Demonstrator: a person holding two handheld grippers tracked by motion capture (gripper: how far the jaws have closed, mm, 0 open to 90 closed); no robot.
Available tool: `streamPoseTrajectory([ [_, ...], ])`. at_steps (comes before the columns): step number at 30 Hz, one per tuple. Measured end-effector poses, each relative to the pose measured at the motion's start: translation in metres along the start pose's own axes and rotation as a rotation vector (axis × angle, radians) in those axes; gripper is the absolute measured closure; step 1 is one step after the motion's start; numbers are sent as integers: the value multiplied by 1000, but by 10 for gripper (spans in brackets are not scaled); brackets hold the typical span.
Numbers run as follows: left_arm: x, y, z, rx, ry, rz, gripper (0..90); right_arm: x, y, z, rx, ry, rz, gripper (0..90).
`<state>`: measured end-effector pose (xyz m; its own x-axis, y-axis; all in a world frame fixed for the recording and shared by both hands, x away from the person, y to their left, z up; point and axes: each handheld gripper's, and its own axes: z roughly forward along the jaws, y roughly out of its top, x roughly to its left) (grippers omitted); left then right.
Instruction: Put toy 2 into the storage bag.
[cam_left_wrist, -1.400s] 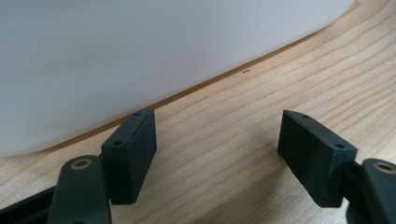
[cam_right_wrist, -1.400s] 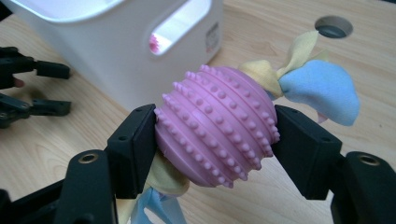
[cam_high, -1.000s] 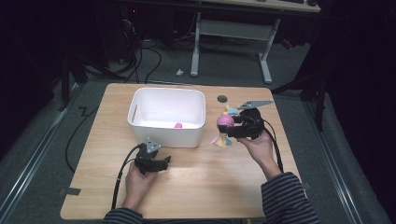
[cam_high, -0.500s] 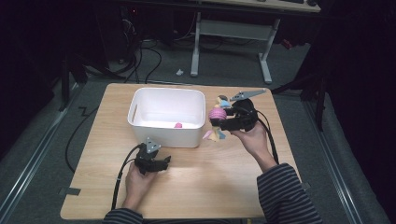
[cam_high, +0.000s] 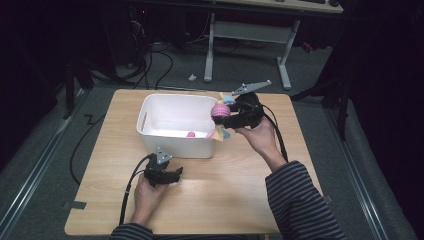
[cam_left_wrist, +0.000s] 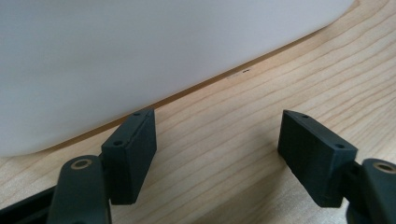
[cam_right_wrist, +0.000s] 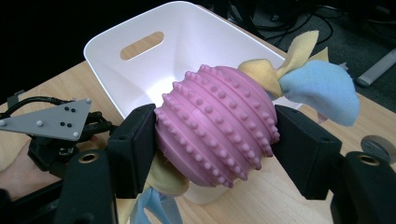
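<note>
Dark floor and trailing cables ring the wooden table (cam_high: 240, 195) we work at; on it, toward the far side, stands the white bin (cam_high: 150, 125). Starting at our left, the left gripper (cam_high: 175, 174) rests low on the wood near the bin's near wall, where it was a second ago; its jaws stand wide apart with nothing between them, and in the left gripper view the bin's white wall runs just beyond the left jaw, bare wood grain filling the gap. Inside the bin a small pink thing (cam_high: 191, 134) lies on the floor, too small for us to name. Moving right, the change is plain: the right gripper (cam_high: 221, 120) has carried the pink knobbly toy (cam_right_wrist: 217, 123) in from beside the bin, and it now hangs at the bin's right rim. Its jaws are clamped on the toy's ribbed body, one on each flank; yellow and blue fleece tails (cam_right_wrist: 317, 84) stick out past the right jaw, more fleece drooping under the left jaw. We judge the toy is bound for the bin; a little further over the rim and a release would drop it in, though the tails might catch on the edge.
</note>
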<state>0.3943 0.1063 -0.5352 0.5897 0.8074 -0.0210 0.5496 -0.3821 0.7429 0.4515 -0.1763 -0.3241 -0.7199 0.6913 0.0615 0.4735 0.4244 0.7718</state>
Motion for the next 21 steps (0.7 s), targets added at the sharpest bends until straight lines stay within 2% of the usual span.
streamPoseTrajectory([
  [9, 0, 0, 0, 0, 0, 1, 282, 1, 20, 19, 6, 10, -2, 334],
  [13, 0, 0, 0, 0, 1, 0, 282, 0, 30, 30, 25, -8, -18, 334],
  [20, 0, 0, 0, 1, -1, 2, 281, 0, 37, 44, 43, -11, -25, 333],
  [21, 0, 0, 0, 2, -2, 2, 281, 1, 39, 50, 41, 1, -29, 333],
])
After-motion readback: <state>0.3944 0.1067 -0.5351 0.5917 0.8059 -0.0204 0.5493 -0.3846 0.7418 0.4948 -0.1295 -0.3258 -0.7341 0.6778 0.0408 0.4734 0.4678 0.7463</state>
